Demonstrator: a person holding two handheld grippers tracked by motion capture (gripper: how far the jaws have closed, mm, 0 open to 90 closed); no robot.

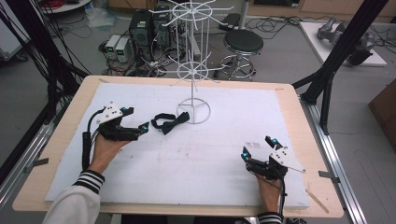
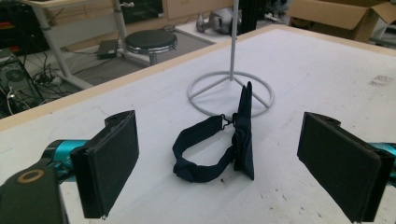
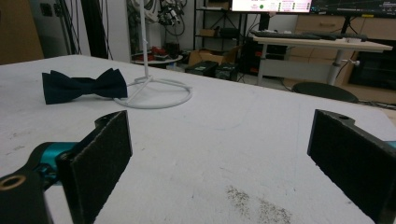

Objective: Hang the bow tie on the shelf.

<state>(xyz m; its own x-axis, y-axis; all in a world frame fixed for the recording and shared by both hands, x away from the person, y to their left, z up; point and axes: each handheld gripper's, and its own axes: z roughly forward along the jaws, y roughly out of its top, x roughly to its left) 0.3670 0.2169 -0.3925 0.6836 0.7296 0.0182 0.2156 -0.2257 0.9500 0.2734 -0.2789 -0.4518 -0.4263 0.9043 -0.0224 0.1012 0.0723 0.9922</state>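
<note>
- Progress looks to be at the very start: the bow tie (image 1: 169, 122) lies flat on the white table pad (image 1: 196, 163), untouched by either tool.
- Left gripper (image 1: 138, 123) is released, its jaws spread wide; in the left gripper view the bow tie (image 2: 219, 140) sits straight ahead of the gap between them, near but not yet between the pads.
- The strap loop of the bow tie curls toward the left gripper, while the bow part stands on edge beyond it, its far tip touching or overlapping the ring base of the white wire stand (image 2: 231, 91).
- Right gripper (image 1: 258, 147) is also released and holds nothing; it rests well apart from the work, low over the pad.
- From the right gripper view the bow tie (image 3: 84, 86) lies far ahead and to the left of the jaws, just beside the stand's ring base (image 3: 156, 95).
- Judged from this, the approach by the left gripper is nearly made; closing on the strap or bow, lifting it, and probably hanging it on an arm of the stand (image 1: 192, 70) all remain.
- Nothing hangs on the stand's upper arms, so no placing has been done.
</note>
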